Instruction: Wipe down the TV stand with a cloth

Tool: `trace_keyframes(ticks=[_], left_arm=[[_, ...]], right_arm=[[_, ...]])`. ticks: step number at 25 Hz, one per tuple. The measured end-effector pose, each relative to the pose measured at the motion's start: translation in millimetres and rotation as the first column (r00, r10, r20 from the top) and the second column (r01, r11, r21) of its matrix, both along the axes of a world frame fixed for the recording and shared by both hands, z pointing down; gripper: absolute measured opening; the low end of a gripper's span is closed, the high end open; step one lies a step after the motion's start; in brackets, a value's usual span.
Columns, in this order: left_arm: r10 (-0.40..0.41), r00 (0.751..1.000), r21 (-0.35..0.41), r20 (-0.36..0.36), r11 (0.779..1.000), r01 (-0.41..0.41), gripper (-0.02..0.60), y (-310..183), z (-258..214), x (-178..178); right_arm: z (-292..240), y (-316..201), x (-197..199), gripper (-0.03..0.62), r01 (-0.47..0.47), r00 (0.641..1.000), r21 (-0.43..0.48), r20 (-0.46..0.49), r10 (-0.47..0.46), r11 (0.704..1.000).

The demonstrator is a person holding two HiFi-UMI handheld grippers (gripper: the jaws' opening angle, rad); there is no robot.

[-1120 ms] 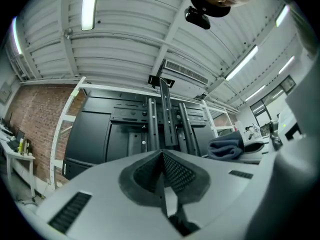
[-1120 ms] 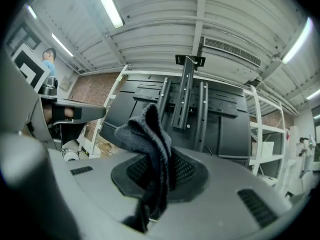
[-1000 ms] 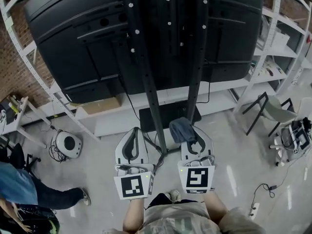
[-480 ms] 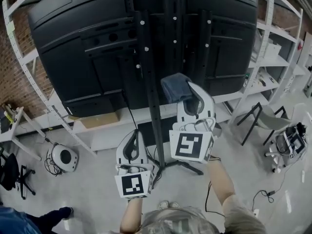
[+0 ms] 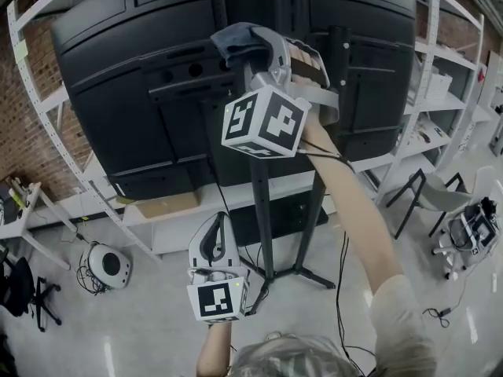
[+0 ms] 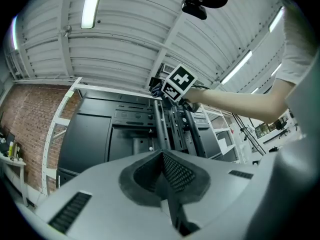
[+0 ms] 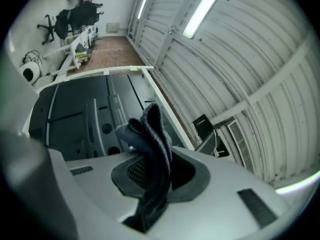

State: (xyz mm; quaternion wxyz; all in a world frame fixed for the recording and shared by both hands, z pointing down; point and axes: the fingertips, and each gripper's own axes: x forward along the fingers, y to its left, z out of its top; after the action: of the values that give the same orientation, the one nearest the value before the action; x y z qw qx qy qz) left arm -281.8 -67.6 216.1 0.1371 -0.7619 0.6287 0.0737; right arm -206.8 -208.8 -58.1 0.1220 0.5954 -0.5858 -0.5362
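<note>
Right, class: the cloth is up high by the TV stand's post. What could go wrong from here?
The cloth sits bunched past the right gripper's jaws, so rubbing may tug it free. The left gripper hangs shut and low, so nothing steadies the stand if it rocks.

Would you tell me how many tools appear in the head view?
2. The right tool, held high at the TV stand, grips a dark cloth; the left tool hangs low, shut and empty. None looks hidden.
</note>
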Motion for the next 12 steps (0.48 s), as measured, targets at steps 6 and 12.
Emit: trace_keyframes(ticks=[6,12], left_arm=[[-0.013,1.0,-0.032,-0.01,0.999,0.012,0.015,-3,11,-14],[-0.003,1.0,-0.036,-0.015,0.999,0.003,0.015,-7,10,-12]], right_arm=[[4,-23,-13,0.058,-0.085,0.993,0.023,-0.083,0.086,0.996],[9,-31,-17,0.058,-0.103,0.988,0.026,-0.11,0.105,0.994]])
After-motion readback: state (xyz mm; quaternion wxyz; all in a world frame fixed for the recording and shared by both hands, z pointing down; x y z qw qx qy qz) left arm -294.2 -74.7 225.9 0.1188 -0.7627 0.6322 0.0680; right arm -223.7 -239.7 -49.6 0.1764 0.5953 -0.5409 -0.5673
